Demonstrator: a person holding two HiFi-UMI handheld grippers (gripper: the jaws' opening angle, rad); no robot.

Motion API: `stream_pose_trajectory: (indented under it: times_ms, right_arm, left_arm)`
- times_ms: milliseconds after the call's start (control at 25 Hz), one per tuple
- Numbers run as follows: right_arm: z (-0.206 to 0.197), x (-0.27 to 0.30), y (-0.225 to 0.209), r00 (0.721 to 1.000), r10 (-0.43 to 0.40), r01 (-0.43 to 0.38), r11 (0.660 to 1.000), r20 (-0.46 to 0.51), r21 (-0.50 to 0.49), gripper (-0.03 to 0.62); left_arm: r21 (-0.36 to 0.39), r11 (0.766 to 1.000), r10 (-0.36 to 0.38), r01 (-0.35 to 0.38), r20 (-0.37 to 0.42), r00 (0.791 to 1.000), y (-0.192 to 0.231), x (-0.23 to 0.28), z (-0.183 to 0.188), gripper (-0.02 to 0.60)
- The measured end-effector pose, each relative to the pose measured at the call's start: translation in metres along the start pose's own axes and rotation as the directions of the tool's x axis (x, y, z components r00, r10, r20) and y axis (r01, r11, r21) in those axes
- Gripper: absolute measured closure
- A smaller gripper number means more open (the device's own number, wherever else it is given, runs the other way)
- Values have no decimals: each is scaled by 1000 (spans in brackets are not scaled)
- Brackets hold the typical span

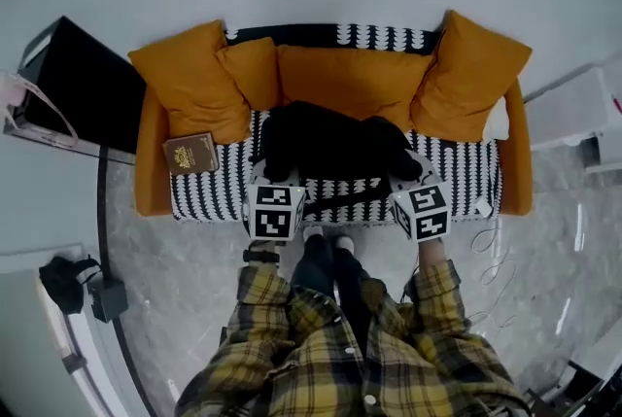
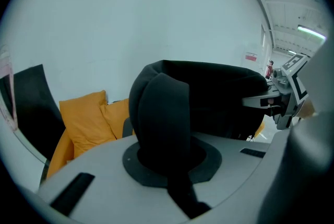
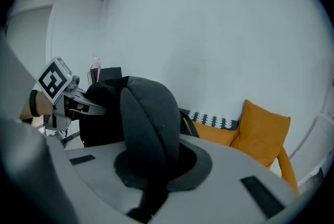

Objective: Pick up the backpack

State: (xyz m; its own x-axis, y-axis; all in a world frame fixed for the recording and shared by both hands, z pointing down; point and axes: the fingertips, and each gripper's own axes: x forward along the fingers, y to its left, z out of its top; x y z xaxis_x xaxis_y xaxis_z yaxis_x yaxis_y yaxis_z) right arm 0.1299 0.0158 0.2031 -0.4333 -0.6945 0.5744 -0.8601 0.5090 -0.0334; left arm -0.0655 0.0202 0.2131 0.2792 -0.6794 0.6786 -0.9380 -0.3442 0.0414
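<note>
The black backpack (image 1: 330,145) hangs in front of me over the sofa seat, held up at both sides. My left gripper (image 1: 271,178) is shut on one padded black shoulder strap (image 2: 162,124), which rises from between its jaws in the left gripper view. My right gripper (image 1: 412,176) is shut on the other padded strap (image 3: 148,124) in the same way. In the left gripper view the backpack body (image 2: 219,97) fills the middle, with the right gripper (image 2: 284,95) beyond it. The right gripper view shows the left gripper (image 3: 55,87) past the bag (image 3: 102,113). A loose strap (image 1: 340,199) runs between the two marker cubes.
An orange sofa (image 1: 151,162) with a black-and-white patterned seat (image 1: 219,196) and several orange cushions (image 1: 190,80) stands against the wall. A brown book (image 1: 190,153) lies on its left end. A black bag (image 1: 83,85) stands at left, cables (image 1: 496,260) lie on the floor at right.
</note>
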Motion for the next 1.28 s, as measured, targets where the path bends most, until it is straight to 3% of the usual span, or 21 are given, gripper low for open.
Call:
stream_pose_trajectory:
  times_ms: [600, 1280]
  right_arm:
    - [89, -93, 7, 975, -57, 60, 998, 215, -7, 566]
    - [138, -162, 24, 926, -49, 70, 997, 374, -41, 566]
  left_arm:
    - [85, 996, -40, 24, 184, 982, -17, -88, 88, 548]
    - [152, 988, -55, 5, 322, 945, -34, -160, 126, 548]
